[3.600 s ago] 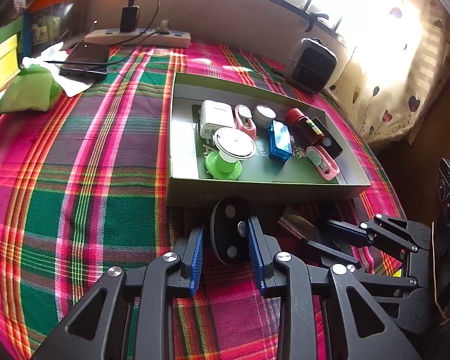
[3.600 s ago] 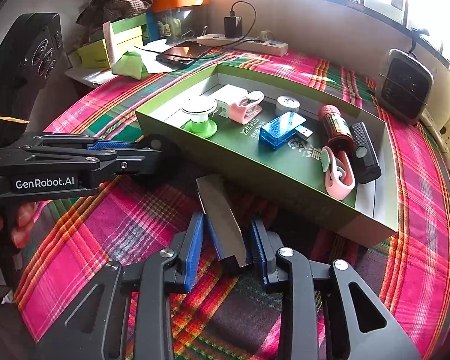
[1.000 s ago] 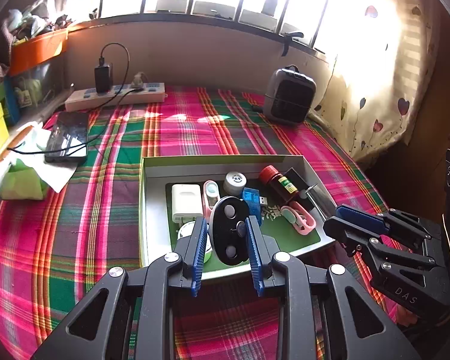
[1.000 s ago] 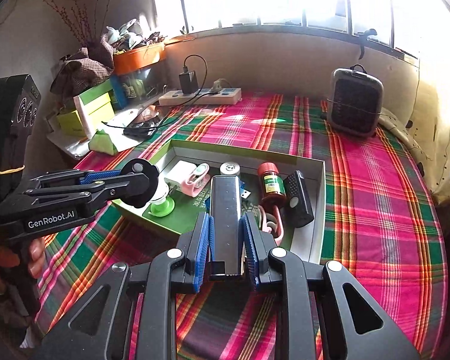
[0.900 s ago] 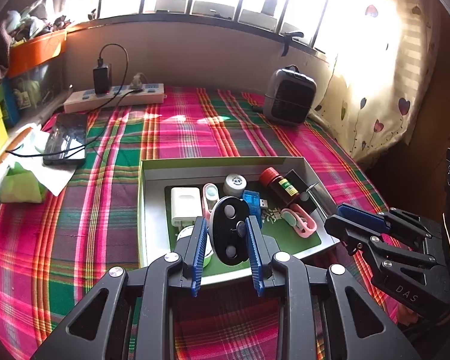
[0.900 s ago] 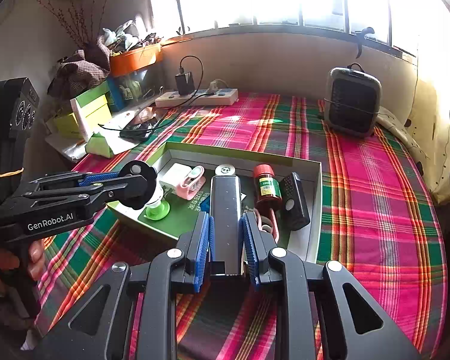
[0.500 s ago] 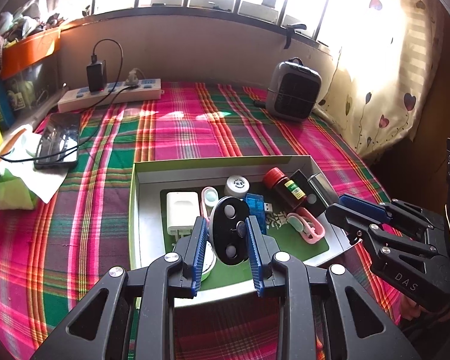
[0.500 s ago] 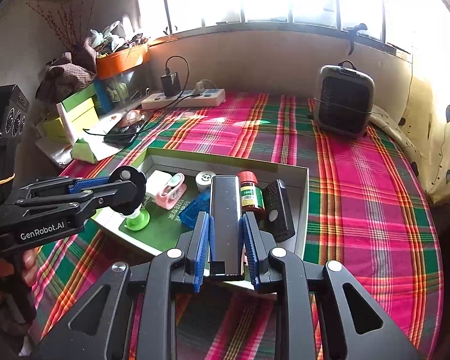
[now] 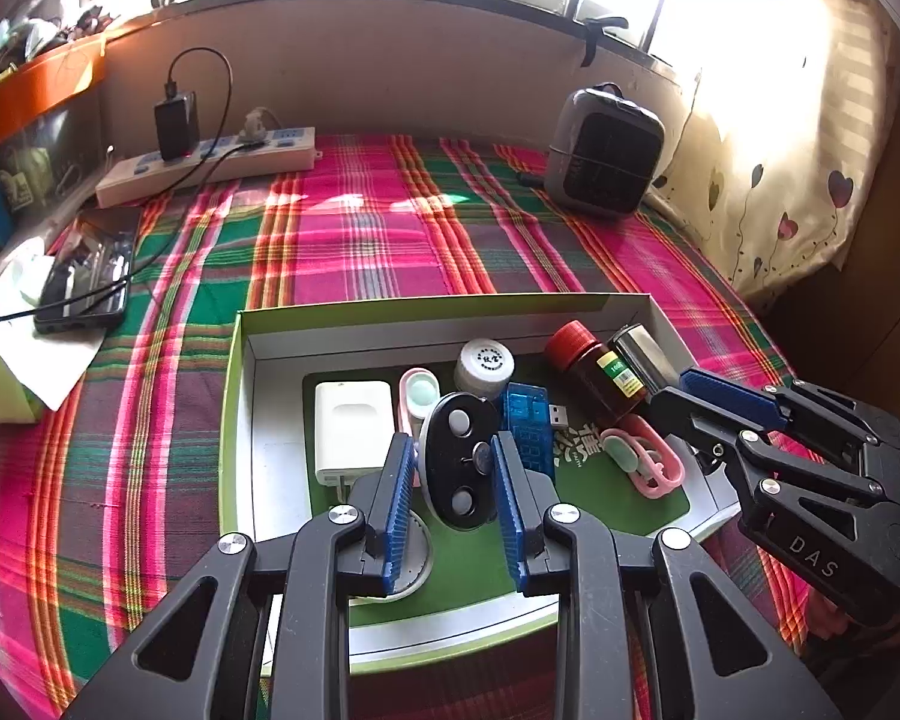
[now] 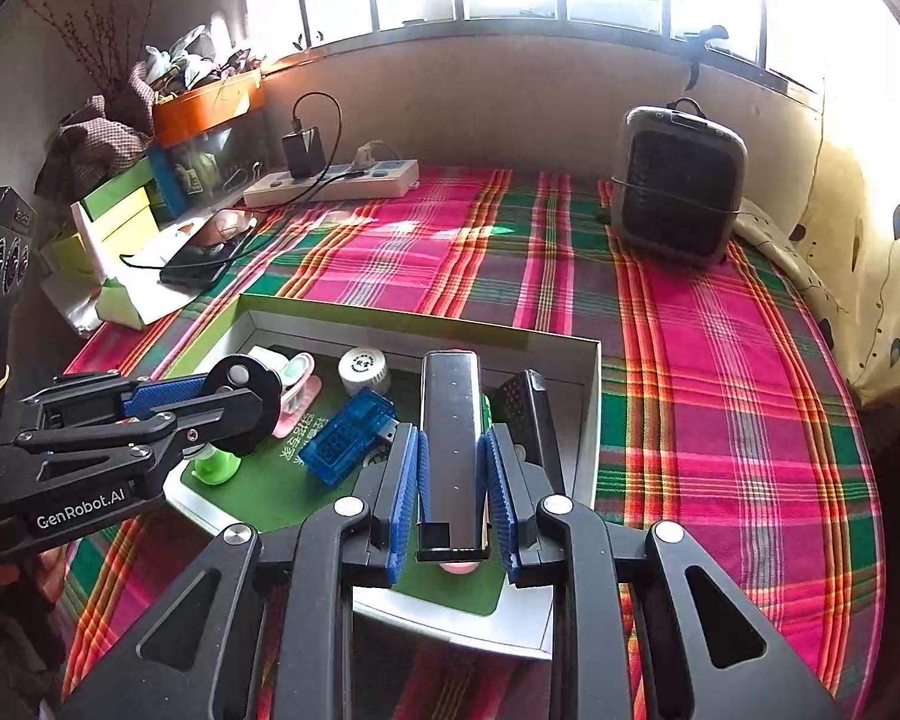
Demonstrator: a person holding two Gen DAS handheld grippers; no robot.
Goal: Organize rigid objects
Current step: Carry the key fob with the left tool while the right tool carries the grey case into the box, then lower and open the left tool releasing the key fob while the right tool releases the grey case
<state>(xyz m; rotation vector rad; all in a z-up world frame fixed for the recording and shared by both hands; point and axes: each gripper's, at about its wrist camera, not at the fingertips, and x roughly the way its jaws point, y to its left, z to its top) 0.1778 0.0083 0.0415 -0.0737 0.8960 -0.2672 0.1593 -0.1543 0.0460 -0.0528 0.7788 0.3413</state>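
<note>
My left gripper (image 9: pixel 453 462) is shut on a black oval disc (image 9: pixel 459 462) with white studs, held above the middle of a green-rimmed tray (image 9: pixel 234 420). My right gripper (image 10: pixel 452 462) is shut on a long dark metallic bar (image 10: pixel 452 420), held above the tray's right part (image 10: pixel 588 420). In the tray lie a white charger (image 9: pixel 348 426), a pink clip (image 9: pixel 417 390), a white cap (image 9: pixel 485 363), a blue USB module (image 9: pixel 528 426), a brown red-capped bottle (image 9: pixel 594 372) and pink scissors (image 9: pixel 648 459). A black remote (image 10: pixel 528 414) lies beside the bar.
The tray sits on a plaid cloth (image 9: pixel 390 252). A grey heater (image 9: pixel 603 153) stands at the back right. A power strip (image 9: pixel 210 165) and a phone (image 9: pixel 84 282) lie at the back left. Boxes and clutter (image 10: pixel 126 204) stand left.
Both grippers picked their objects up off the cloth in front of the tray and carried them forward; they now hang over the tray, a little farther in than half a second ago.
</note>
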